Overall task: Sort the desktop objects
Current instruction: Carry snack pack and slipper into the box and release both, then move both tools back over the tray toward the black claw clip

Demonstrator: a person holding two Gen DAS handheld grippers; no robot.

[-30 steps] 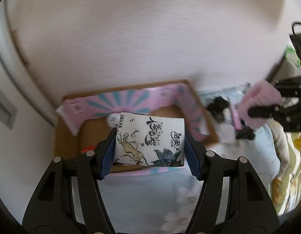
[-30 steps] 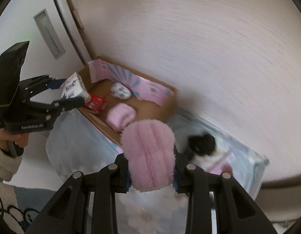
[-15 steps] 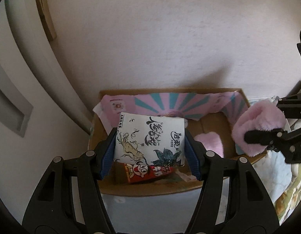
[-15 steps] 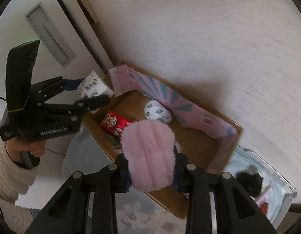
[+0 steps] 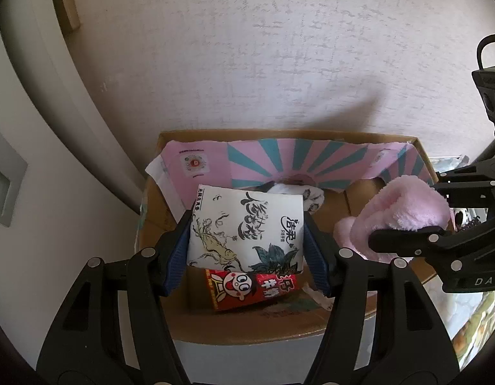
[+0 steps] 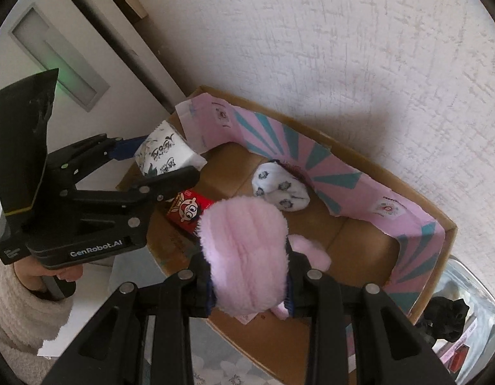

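My left gripper (image 5: 247,250) is shut on a white tissue pack (image 5: 246,227) printed with black ink drawings, held over the left end of a cardboard box (image 5: 247,324). It also shows in the right wrist view (image 6: 165,154). My right gripper (image 6: 249,276) is shut on a fluffy pink sock (image 6: 244,253), held over the box's near side; the sock shows in the left wrist view (image 5: 404,211). In the box lie a red snack packet (image 5: 250,287), a white patterned sock ball (image 6: 279,189) and another pink sock (image 6: 311,248), partly hidden.
The box has a pink and teal paper lining (image 5: 295,160) and stands against a white textured wall (image 5: 263,48). A white door frame (image 5: 55,112) is on the left. A clear bin (image 6: 462,320) with black items sits right of the box.
Both grippers have moved from the clear bin towards the box and closer to it, each still holding its item. The box now fills both views.
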